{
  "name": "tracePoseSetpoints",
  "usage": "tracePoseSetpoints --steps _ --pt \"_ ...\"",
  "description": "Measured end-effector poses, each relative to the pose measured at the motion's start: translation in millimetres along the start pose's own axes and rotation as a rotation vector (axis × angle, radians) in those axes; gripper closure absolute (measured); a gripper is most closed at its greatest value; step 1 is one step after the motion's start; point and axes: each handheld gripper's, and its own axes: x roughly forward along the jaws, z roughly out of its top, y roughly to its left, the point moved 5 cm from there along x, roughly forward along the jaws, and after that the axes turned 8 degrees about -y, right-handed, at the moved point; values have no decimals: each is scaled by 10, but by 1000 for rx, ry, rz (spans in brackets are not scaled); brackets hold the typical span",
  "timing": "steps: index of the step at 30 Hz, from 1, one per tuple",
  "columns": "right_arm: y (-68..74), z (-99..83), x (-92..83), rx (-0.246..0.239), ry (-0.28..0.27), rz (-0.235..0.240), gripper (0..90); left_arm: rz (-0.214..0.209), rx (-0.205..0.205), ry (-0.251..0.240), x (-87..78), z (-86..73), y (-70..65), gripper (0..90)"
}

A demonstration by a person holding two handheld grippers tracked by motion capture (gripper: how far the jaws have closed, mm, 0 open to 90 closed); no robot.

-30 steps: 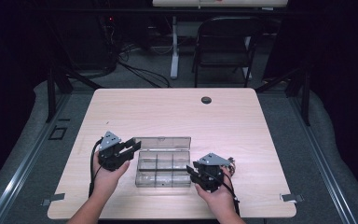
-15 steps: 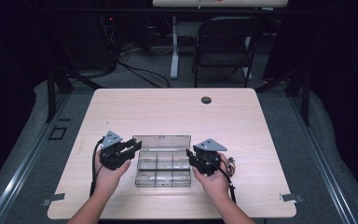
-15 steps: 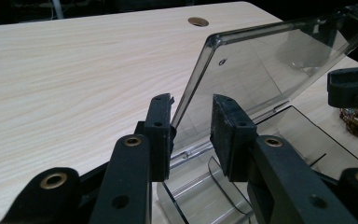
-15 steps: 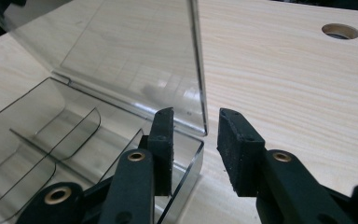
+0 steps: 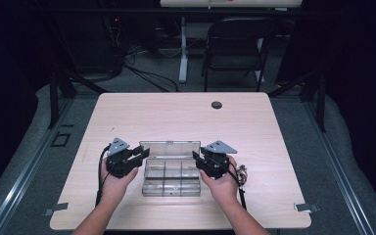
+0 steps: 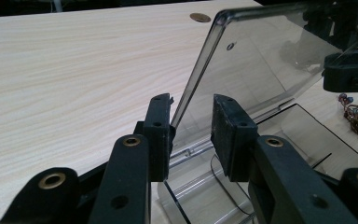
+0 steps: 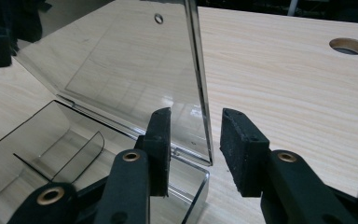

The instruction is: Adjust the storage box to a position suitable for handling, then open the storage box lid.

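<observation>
Left gripper (image 5: 139, 155): jaws partly open around the lid's left edge, not pinching it.
Box (image 5: 171, 180): clear plastic, near the middle of the table (image 5: 186, 117); looks light, hard and slippery, and may crack.
Lid (image 5: 172, 148): standing up on the far side; best held by its side edges.
Right gripper (image 5: 199, 160): jaws have just been opening, with the lid's right edge between them.

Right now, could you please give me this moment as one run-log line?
box: clear, on table | lid: raised | left hand-held gripper: open astride lid edge | right hand-held gripper: open astride other edge, jaws just opening
</observation>
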Motion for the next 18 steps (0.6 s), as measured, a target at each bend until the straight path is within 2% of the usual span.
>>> tracePoseSetpoints --steps 3,8,18 --pt "5 10 7 -1 1 10 637 0 -7 -4 19 -20 4 681" --pt "7 -4 40 0 11 16 636 -1 -18 16 61 -89 24 681" --pt "10 -14 64 6 5 21 631 10 -19 38 104 -139 36 680"
